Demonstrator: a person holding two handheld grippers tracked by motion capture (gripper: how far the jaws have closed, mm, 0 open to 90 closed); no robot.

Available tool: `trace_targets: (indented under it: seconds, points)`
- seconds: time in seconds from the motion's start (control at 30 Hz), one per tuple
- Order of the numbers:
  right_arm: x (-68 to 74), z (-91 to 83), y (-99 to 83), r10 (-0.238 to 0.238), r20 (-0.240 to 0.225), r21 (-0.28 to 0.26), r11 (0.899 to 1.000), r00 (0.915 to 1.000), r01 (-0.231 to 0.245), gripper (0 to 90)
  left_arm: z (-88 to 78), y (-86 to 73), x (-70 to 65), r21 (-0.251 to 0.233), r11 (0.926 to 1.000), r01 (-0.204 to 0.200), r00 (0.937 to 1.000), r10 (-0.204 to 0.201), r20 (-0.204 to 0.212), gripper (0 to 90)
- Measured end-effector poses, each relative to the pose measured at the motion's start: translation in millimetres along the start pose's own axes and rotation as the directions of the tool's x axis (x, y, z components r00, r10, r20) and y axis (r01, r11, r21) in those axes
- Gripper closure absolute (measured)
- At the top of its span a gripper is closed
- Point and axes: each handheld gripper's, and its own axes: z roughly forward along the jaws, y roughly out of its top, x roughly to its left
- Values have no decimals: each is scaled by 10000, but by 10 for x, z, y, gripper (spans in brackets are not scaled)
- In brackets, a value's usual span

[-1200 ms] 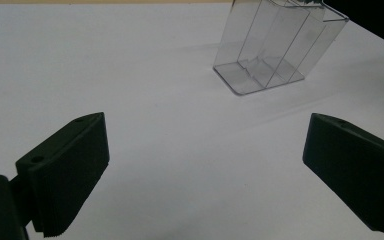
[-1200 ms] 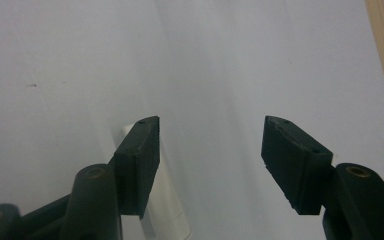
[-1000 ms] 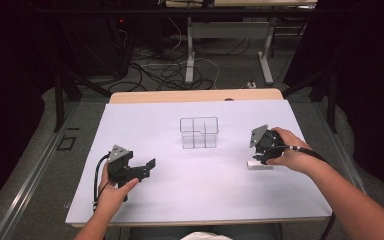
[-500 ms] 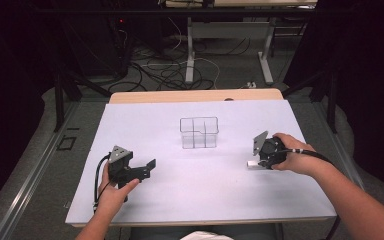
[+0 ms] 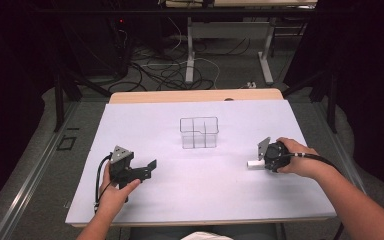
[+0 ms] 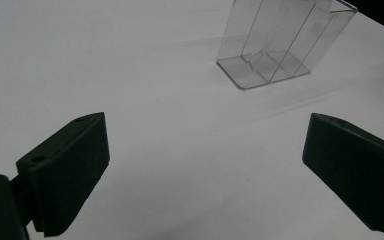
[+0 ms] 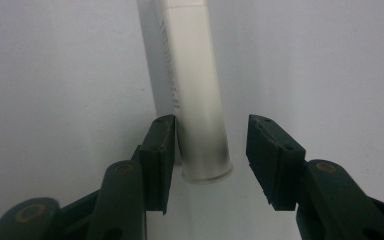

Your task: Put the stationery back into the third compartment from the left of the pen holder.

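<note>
A white tube point(image 7: 195, 95) lies flat on the white table point(image 5: 200, 185); its end point(image 5: 254, 164) pokes out left of my right gripper point(image 5: 263, 161). In the right gripper view the tube sits between the jaws of that gripper point(image 7: 210, 150), close against the left pad point(image 7: 162, 150), with a gap to the right pad point(image 7: 267, 155). The jaws have just been closing around the tube and do not clamp it. My left gripper point(image 5: 147, 169) rests at the front left, its jaws point(image 6: 205, 175) wide open with nothing between them. A clear plastic organiser point(image 5: 199, 132) stands mid-table, its compartments point(image 6: 280, 45) empty.
The table's front edge point(image 5: 200, 220) runs just behind both hands. Beyond the far edge are desk legs point(image 5: 190, 50) and tangled cables point(image 5: 170, 75) on the floor. Dark curtains stand on both sides.
My right gripper has sunk toward the table and come down over the white tube, its jaws narrowing around it. The left gripper has stayed where it was.
</note>
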Motion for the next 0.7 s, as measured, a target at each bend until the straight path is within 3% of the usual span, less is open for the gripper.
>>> trace_targets:
  seconds: [0.13,0.23,0.47,0.53,0.7]
  points:
    - [18,27,8,-6,-114,108,9999,9999,7,570,1,0,-2,19,10000,-62,10000,62,-1,48]
    - [8,59,32,-456,-158,142,9989,9988,458,589,1,0,0,1,10000,-50,10000,50,5,48]
    - [1,76,64,-739,-469,460,9960,9962,760,626,-6,3,0,22,9999,-109,9999,109,22,48]
    - [18,91,59,-700,-383,263,9971,9968,711,655,-8,2,-1,46,9999,-98,9999,98,27,48]
    - [21,73,77,-1184,-458,558,9911,9919,1209,666,-6,2,-1,39,9999,-100,9999,100,29,48]
